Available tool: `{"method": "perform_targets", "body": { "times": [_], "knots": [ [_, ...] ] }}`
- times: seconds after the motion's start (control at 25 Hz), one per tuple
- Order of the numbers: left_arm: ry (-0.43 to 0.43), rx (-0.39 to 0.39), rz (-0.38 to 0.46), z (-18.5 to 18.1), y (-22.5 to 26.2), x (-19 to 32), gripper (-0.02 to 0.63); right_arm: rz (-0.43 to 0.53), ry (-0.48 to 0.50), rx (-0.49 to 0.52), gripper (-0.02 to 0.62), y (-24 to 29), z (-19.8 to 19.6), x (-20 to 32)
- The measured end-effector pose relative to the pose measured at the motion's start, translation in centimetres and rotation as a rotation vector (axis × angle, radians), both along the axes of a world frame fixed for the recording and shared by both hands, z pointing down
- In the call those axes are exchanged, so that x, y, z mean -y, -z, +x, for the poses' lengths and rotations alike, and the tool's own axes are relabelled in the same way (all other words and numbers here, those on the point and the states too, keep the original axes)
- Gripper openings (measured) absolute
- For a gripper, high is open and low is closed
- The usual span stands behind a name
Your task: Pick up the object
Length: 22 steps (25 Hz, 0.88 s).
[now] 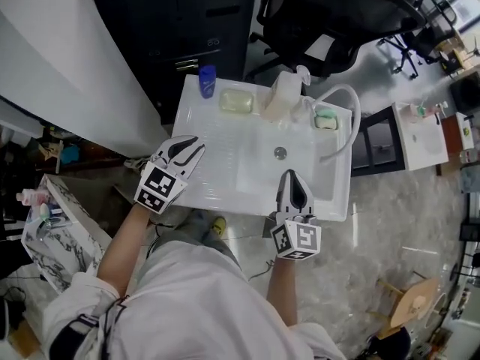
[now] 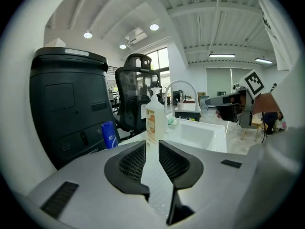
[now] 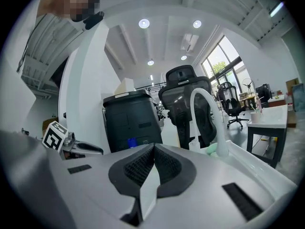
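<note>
On the white sink unit [image 1: 217, 163] a blue bottle [image 1: 207, 81] stands at the back left, with a yellow soap bar [image 1: 235, 101] and a pale pump bottle [image 1: 283, 96] beside it and a green soap [image 1: 325, 118] at the back right. My left gripper [image 1: 196, 145] hovers over the unit's left part, jaws a little apart and empty. In the left gripper view the left gripper [image 2: 151, 145] points at the pump bottle [image 2: 152, 120], with the blue bottle [image 2: 109, 135] to its left. My right gripper [image 1: 291, 174] is shut and empty above the basin's front edge.
A curved white faucet hose [image 1: 346, 118] arcs over the basin at the right, and a drain [image 1: 280, 153] sits mid-basin. A black cabinet [image 3: 133, 123] and an office chair [image 3: 183, 104] stand behind the unit. A marble-topped stand [image 1: 45, 223] is at the left.
</note>
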<state>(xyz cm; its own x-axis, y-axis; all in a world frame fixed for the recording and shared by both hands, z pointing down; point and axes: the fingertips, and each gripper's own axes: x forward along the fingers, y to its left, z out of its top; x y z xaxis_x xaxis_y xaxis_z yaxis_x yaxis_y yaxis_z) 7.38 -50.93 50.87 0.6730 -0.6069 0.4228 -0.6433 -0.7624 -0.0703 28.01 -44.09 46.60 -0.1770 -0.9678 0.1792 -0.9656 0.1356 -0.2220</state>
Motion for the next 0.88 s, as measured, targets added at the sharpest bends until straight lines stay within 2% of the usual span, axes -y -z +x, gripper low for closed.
{"method": "perform_targets", "body": {
  "times": [0.28,0.48,0.72,0.88],
  "knots": [
    [-0.110,0.143,-0.066,2.8,-4.8,6.8,0.077,-0.048,-0.043,-0.008,0.006,-1.5,1.3,3.8],
    [-0.197,0.269,-0.056,5.0,-8.6,10.7,0.077,-0.074,-0.060,-0.004,0.006,-3.2,2.1,5.8],
    [-0.321,0.490,-0.012,6.7,-13.6,13.5,0.081,-0.111,-0.061,-0.011,0.006,-5.0,2.4,7.3],
    [-0.357,0.574,0.006,7.6,-15.9,15.6,0.081,-0.141,-0.064,-0.011,0.006,-6.4,2.9,7.8]
  ]
}}
